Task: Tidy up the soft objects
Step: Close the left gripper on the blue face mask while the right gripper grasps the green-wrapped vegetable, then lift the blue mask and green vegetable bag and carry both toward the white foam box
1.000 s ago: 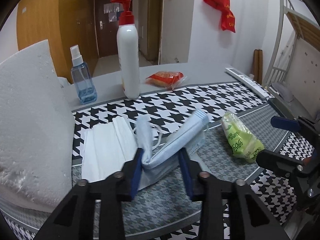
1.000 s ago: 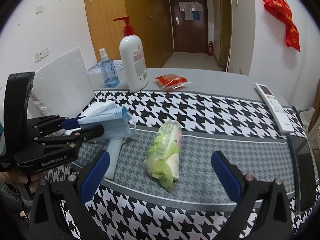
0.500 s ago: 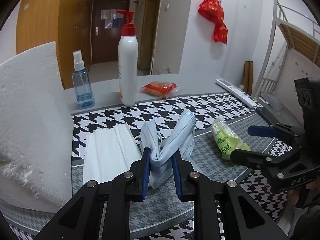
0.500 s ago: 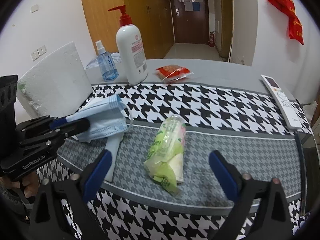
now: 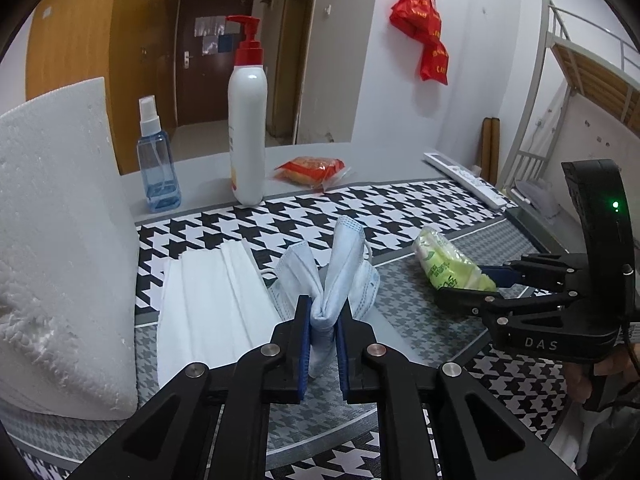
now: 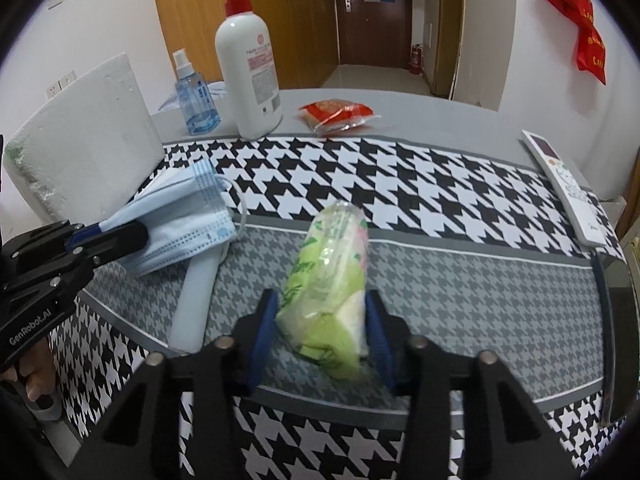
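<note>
My left gripper point(image 5: 323, 320) is shut on a folded light-blue face mask point(image 5: 340, 256), pinched at its fold just above the cloth; it also shows in the right wrist view point(image 6: 176, 220). A flat white mask point(image 5: 208, 304) lies to its left. My right gripper point(image 6: 322, 320) has closed around the near end of a green plastic tissue pack point(image 6: 332, 264); both blue pads touch its sides. The pack also shows in the left wrist view point(image 5: 448, 264).
A white foam block point(image 5: 52, 240) stands at the left. A pump bottle point(image 5: 247, 120), a blue spray bottle point(image 5: 157, 164) and a red snack packet point(image 5: 312, 168) stand at the back. A remote control point(image 6: 568, 188) lies at the right edge of the houndstooth cloth point(image 6: 400, 184).
My left jaws have closed fully on the blue mask. My right gripper has moved forward and closed from wide open onto the green tissue pack.
</note>
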The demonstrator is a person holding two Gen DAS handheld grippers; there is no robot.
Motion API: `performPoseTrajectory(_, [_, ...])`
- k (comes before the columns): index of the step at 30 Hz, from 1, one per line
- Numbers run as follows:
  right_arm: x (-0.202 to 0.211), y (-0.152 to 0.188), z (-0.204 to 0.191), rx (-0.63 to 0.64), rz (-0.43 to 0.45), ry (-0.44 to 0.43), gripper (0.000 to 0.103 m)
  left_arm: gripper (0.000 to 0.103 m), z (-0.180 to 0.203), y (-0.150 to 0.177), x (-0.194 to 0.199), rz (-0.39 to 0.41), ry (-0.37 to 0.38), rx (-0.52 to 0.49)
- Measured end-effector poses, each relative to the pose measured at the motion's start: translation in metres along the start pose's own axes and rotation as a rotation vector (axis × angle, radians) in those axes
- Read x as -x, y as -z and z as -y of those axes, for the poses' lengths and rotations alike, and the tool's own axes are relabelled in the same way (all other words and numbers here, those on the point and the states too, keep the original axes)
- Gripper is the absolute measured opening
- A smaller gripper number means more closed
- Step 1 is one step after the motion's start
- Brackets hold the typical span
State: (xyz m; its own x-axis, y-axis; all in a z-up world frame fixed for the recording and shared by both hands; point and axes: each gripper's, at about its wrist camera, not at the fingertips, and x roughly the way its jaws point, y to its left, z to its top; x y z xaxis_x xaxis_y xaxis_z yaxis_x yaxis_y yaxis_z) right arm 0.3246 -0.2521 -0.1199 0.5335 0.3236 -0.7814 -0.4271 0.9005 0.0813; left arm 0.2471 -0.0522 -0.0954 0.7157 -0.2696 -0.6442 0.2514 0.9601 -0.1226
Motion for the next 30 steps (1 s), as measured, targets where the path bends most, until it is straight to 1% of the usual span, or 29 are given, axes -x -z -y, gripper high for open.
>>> performPoseTrajectory(3, [0.0,0.001,0.001,-0.01,0.003,-0.018,0.037,0.01,0.0,0.001,0.0,-0.003,0.003,-0.001])
performPoseTrajectory(6, [0.004,0.001,0.001,-0.014,0.017,-0.035,0.034,0.009,0.0,0.0,0.002,0.004,0.016,0.0])
performPoseTrajectory(19, [0.041,0.006,0.009,-0.049,0.116,-0.038,0.034,0.009,0.006,-0.001,0.021,0.081,0.029,-0.015])
performPoseTrajectory(26, [0.06,0.012,0.01,-0.069,0.163,-0.038,0.034,0.009,0.009,-0.003,0.036,0.156,0.021,-0.032])
performPoseTrajectory(30, [0.068,0.011,0.005,-0.068,0.191,-0.034,0.034,0.009,0.007,-0.004,0.042,0.174,0.026,-0.024])
